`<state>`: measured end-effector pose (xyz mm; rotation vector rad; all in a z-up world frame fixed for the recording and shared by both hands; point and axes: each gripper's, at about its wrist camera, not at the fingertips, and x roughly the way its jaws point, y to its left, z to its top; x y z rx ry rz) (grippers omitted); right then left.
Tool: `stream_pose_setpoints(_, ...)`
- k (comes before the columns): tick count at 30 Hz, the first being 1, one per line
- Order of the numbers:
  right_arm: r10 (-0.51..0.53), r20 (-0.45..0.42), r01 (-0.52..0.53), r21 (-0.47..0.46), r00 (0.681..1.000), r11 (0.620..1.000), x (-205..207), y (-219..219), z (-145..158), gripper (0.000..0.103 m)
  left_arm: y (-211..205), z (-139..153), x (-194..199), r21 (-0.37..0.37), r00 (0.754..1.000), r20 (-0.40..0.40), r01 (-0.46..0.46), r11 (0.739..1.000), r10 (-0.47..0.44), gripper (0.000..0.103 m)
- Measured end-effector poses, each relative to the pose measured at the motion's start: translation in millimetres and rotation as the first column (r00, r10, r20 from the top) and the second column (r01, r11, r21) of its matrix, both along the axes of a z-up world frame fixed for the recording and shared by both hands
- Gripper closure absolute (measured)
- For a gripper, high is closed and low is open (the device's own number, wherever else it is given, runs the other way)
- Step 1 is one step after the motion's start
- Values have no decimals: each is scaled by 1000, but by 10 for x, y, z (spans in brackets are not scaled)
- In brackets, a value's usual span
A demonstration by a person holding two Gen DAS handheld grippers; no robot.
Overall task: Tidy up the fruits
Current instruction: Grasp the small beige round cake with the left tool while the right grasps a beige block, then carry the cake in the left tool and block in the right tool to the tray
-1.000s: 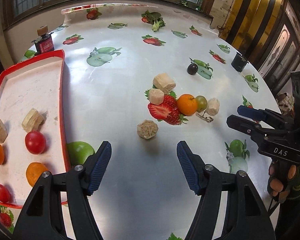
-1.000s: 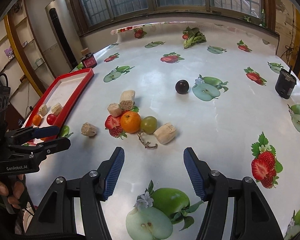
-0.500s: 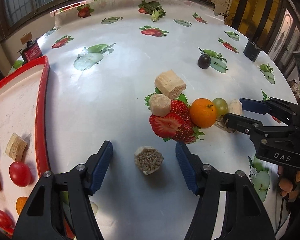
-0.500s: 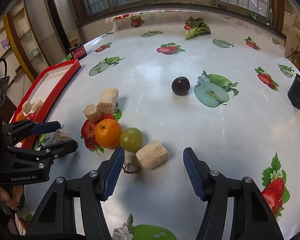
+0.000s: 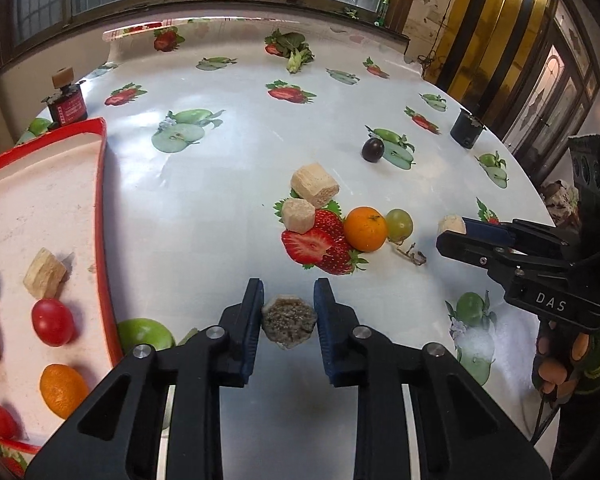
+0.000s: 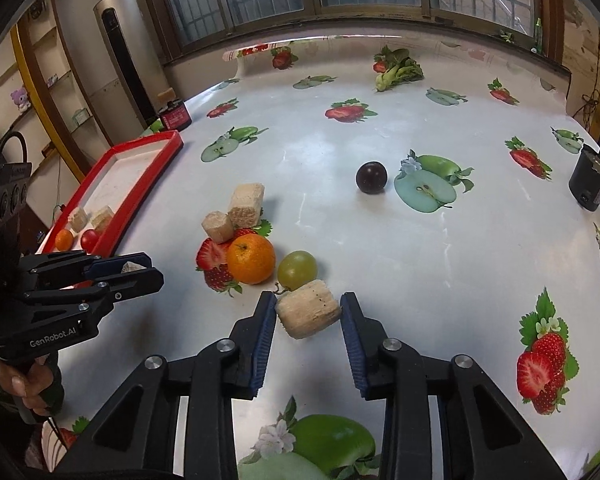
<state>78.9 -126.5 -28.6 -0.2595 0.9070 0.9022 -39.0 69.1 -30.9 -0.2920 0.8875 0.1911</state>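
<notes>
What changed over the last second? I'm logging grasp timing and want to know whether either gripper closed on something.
Both did. The left gripper moved forward and closed on the speckled grey-brown block; the right gripper advanced and closed around the pale cylindrical piece. Both were open a second ago. The orange, green grape, dark plum and red tray stayed put.

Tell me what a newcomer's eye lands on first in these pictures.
Each gripper has closed on a beige block: the left gripper pinches a speckled block near the red tray, and the right gripper clamps a pale cylinder block. Between them sits a bright cluster: an orange touching a green grape, with a dark plum alone beyond.
</notes>
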Motion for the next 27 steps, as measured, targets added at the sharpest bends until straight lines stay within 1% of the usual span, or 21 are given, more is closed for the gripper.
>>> stream_pose_setpoints(5,21,5,-21,30,1000,999,-155,44,143,69,133,151,-182,37,998,24,-61,997,60,80)
stream_pose_setpoints(11,61,13,-62,32,998,998,-321,219,212,69,307,239,-372,38,993,45,-113,993,111,80)
stream_pose_setpoints(27,157,29,-158,24,987,987,-645,689,304,69,669,347,-688,54,981,69,-187,981,183,80)
